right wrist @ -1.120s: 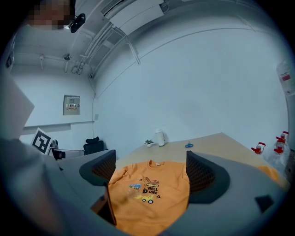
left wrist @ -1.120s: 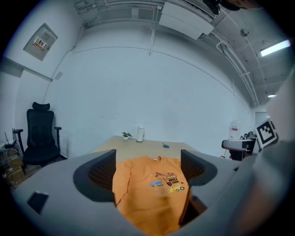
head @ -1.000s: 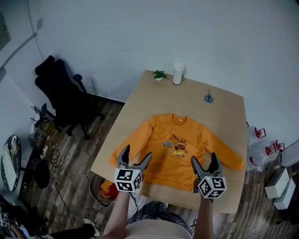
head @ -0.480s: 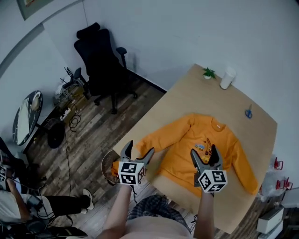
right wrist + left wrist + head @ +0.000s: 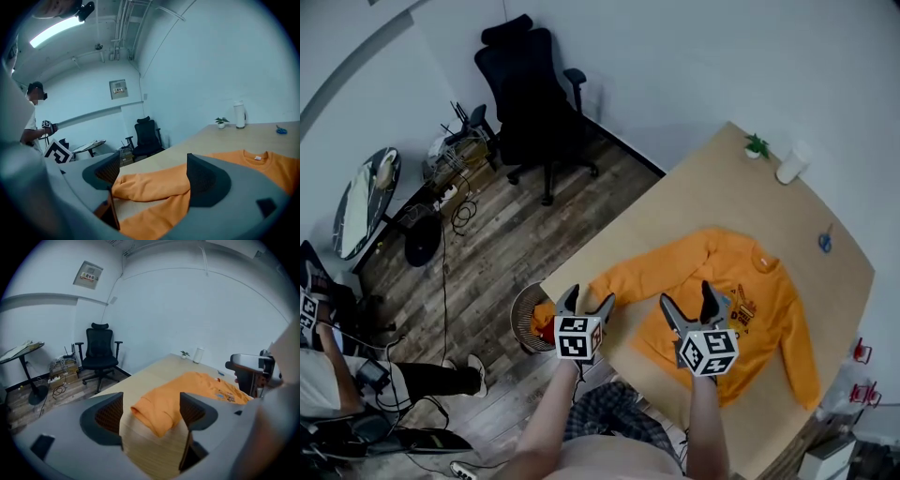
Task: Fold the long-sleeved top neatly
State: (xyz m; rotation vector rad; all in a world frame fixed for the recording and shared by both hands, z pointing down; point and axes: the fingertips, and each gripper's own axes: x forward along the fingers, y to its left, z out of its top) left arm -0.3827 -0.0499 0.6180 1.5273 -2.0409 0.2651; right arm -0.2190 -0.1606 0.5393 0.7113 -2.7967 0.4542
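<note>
An orange long-sleeved top (image 5: 727,291) lies flat, front up, on the wooden table (image 5: 675,211). Its left sleeve (image 5: 637,272) runs out toward the table's near corner. My left gripper (image 5: 588,298) hovers by that sleeve's cuff (image 5: 157,411). Its jaws have just been closing a little but stand open; the cuff shows in the gap ahead of the pads, untouched. My right gripper (image 5: 686,298) is over the sleeve's upper part near the body. Its jaws have also been closing slightly and are open, with the sleeve (image 5: 150,185) in the gap beyond them.
At the table's far end stand a small plant (image 5: 757,145) and a white cup (image 5: 790,164), with blue scissors (image 5: 825,242) nearby. A basket (image 5: 530,323) sits under the near corner. A black office chair (image 5: 534,103), a round side table (image 5: 361,202) and a person (image 5: 319,375) are to the left.
Both grippers have moved from the top's hem leftward to its left sleeve and come lower. The head view has swung left, so the table now sits at the right.
</note>
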